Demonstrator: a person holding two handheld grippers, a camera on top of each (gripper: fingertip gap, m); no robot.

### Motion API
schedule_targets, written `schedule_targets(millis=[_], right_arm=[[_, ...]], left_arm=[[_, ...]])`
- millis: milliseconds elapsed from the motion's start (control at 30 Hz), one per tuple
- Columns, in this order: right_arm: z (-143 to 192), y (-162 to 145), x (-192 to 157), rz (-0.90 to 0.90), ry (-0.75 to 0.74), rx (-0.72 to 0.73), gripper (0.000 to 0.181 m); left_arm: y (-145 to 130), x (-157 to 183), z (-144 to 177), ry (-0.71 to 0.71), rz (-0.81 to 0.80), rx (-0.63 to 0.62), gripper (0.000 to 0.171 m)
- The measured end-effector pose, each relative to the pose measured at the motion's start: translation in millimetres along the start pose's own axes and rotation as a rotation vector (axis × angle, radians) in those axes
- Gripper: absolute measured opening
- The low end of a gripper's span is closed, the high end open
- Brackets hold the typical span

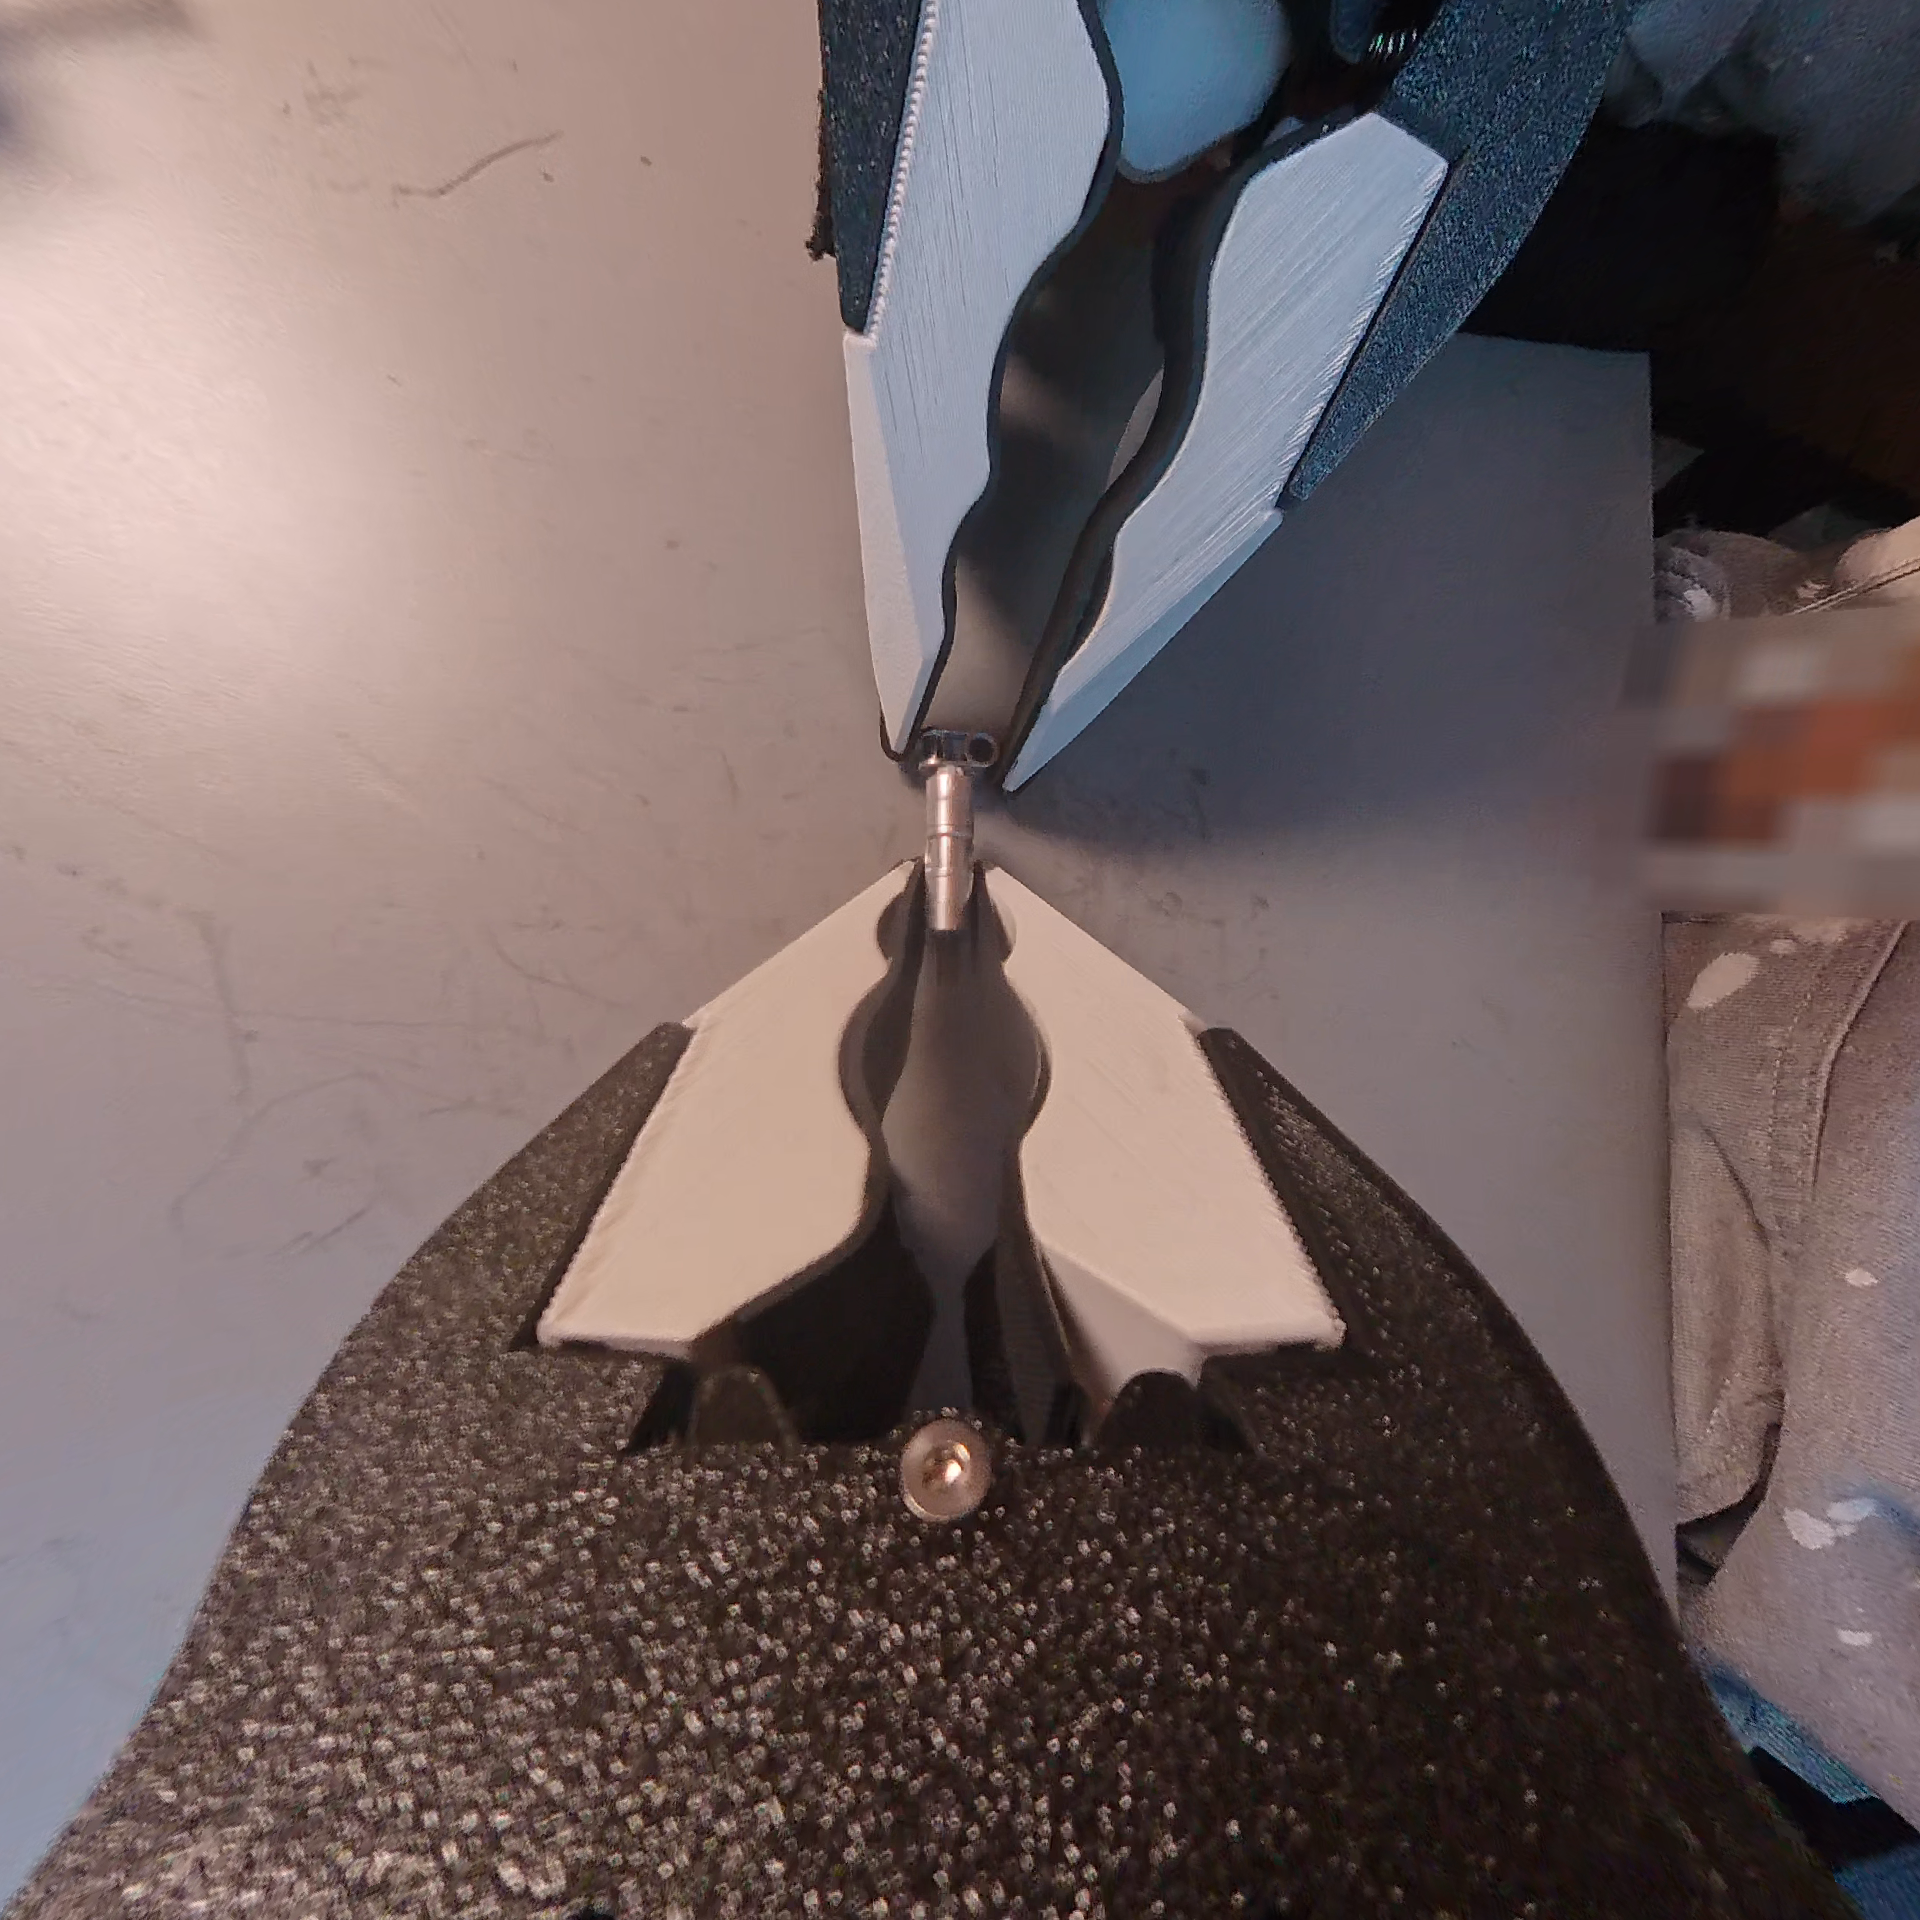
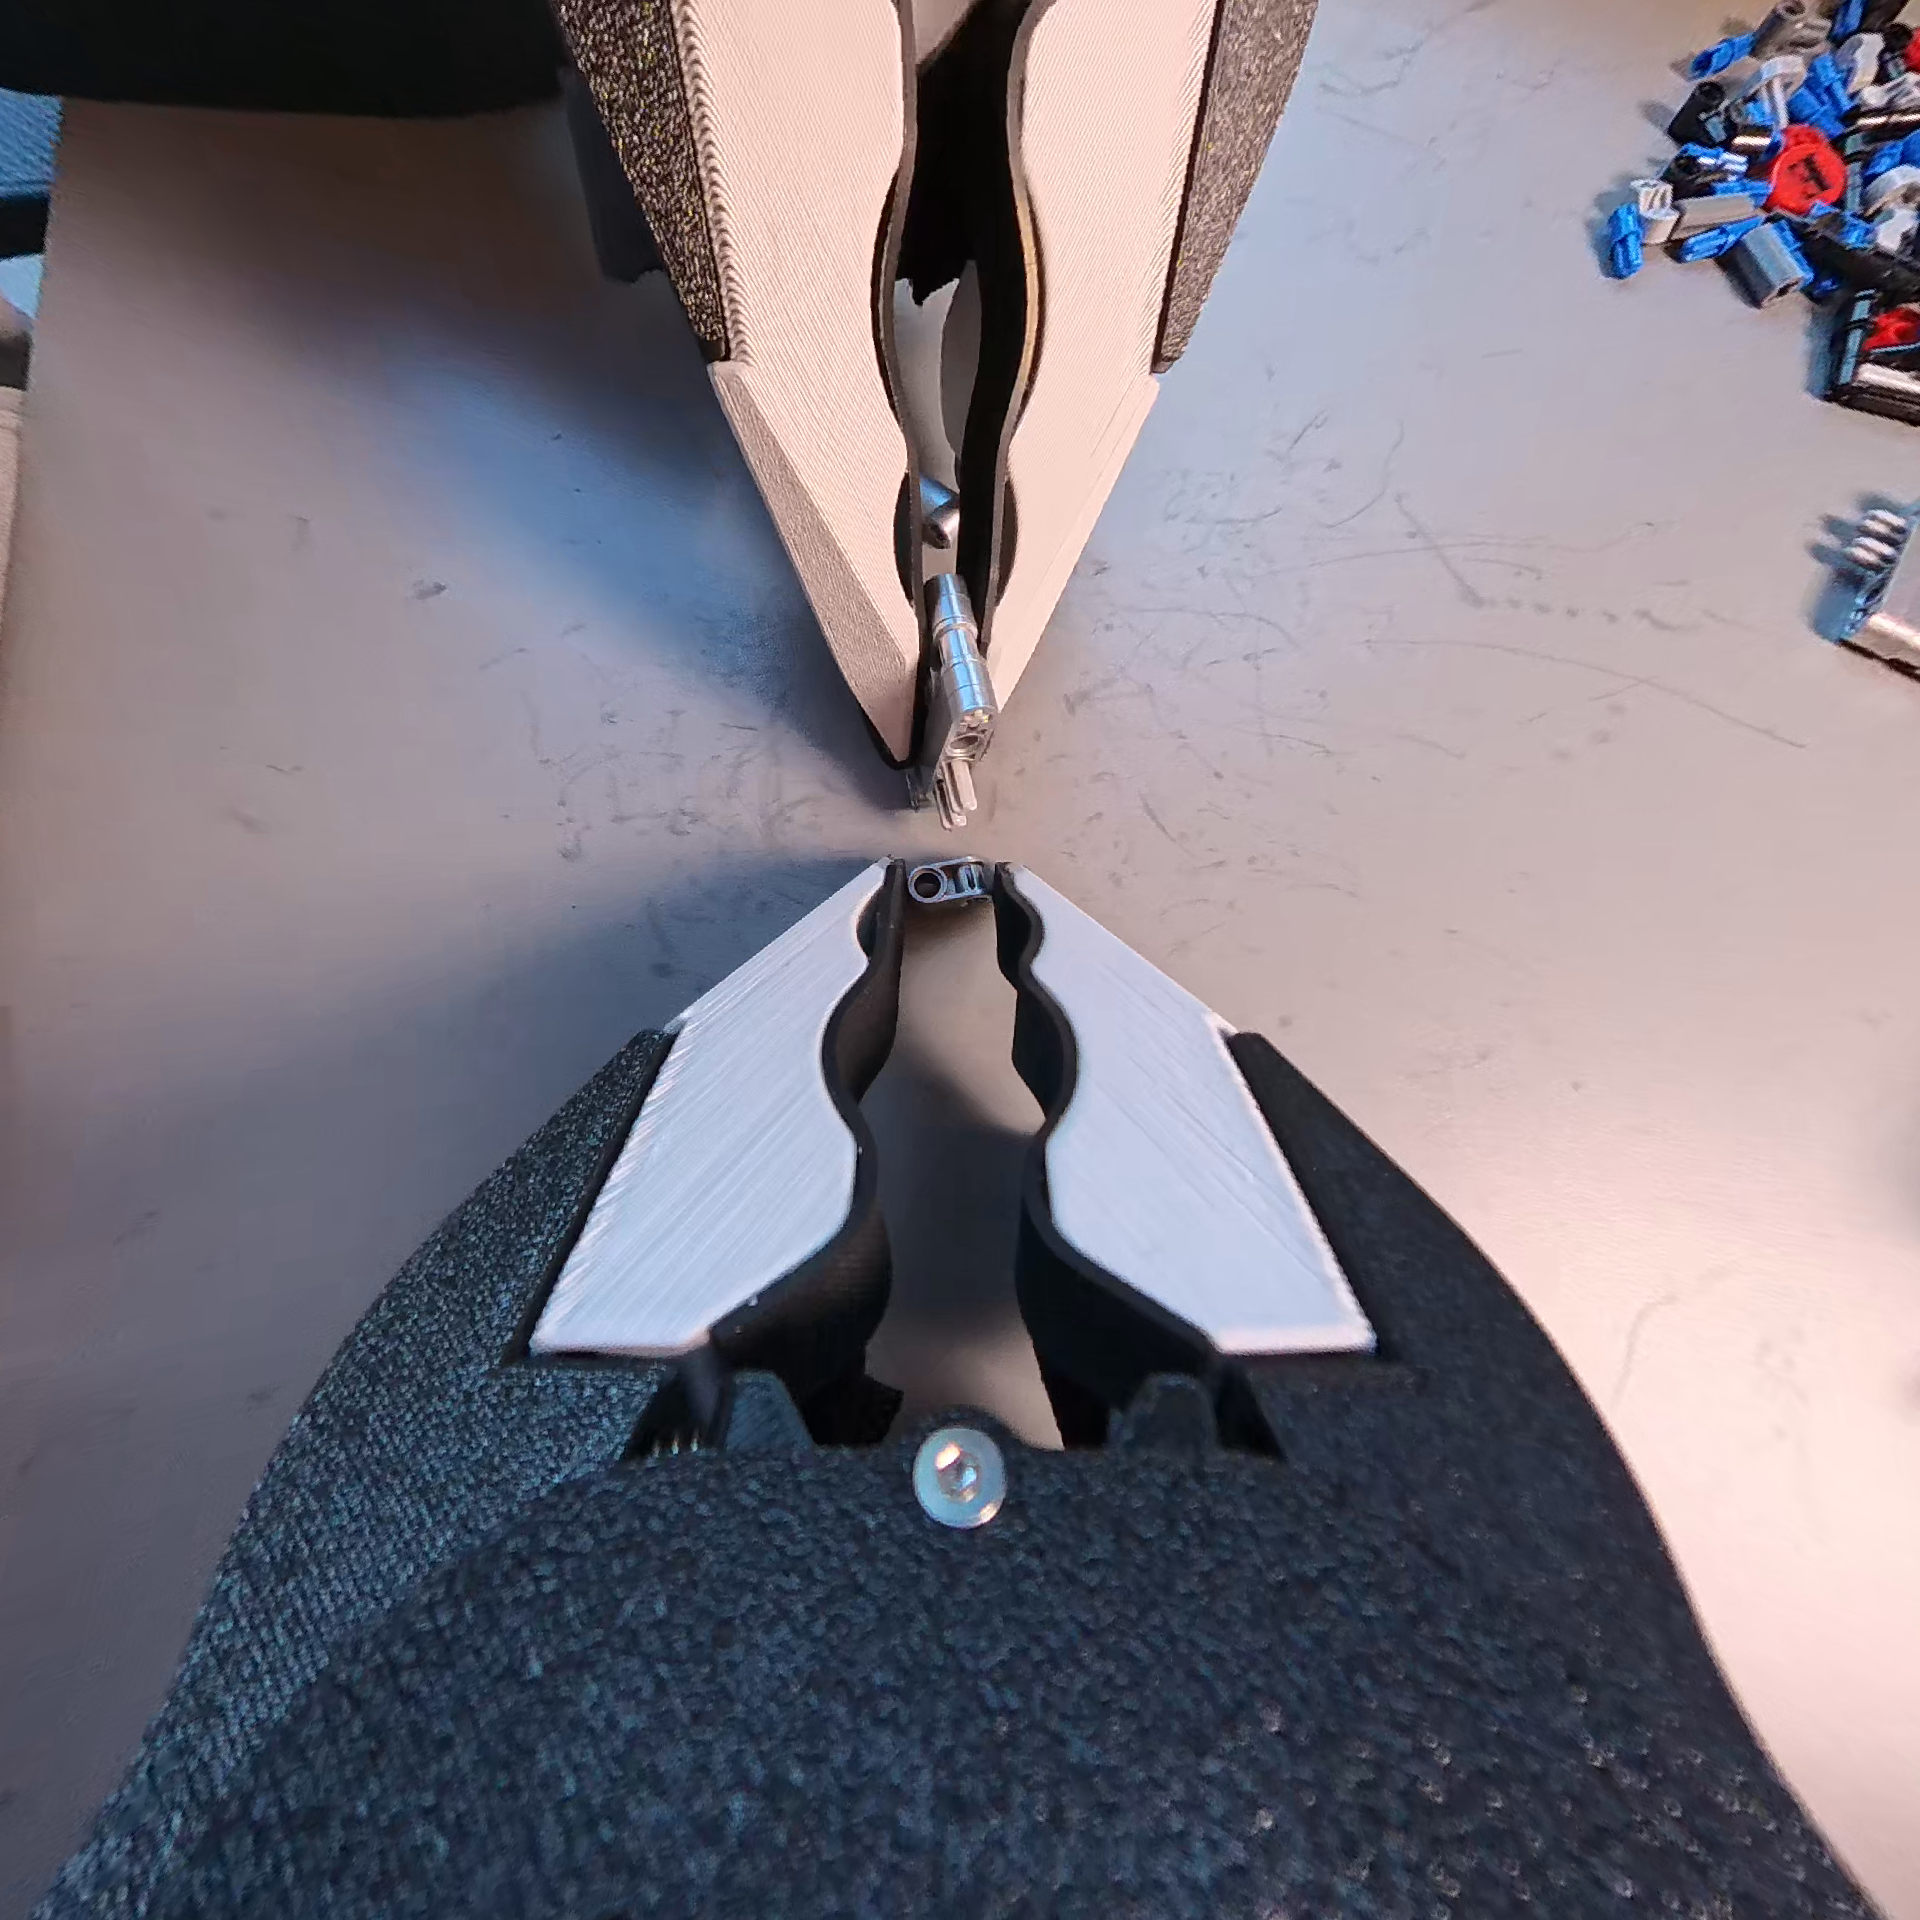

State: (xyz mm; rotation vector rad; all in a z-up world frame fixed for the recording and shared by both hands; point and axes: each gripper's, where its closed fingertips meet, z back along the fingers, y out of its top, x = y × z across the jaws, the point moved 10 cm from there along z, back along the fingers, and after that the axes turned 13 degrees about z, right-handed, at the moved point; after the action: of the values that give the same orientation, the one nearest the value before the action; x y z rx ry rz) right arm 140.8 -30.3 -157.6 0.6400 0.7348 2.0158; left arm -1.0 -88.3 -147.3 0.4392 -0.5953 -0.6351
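Above the grey table [image 2: 1351, 623], each tool [image 1: 948, 883] [image 2: 945, 883] pinches a small grey connector piece [image 1: 948, 862] [image 2: 943, 881].

Left tongs [image 1: 951, 878] and right tongs [image 2: 945, 868] meet tip-to-tip, both nearly closed.

Left gripper [image 1: 951, 883] at lower centre of its view, right gripper [image 1: 954, 764] opposite at upper centre, tips nearly meeting above the table [image 1: 416, 623]. Pin piece [image 1: 948, 857] between left tips; small connector [image 2: 943, 881] between right tips. Pile of small parts [image 2: 1787, 145] at upper right of right wrist view; lone piece [image 2: 1870, 592] below it.
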Motion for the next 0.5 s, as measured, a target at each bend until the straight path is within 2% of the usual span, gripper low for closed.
schedule_targets(millis=[500], right_arm=[[3.8, 1.4, 3.3, -0.002, 0.003, 0.034, 0.012]], left_arm=[[5.7, -8.0, -5.0, -0.119, 0.115, -0.010, 0.006]])
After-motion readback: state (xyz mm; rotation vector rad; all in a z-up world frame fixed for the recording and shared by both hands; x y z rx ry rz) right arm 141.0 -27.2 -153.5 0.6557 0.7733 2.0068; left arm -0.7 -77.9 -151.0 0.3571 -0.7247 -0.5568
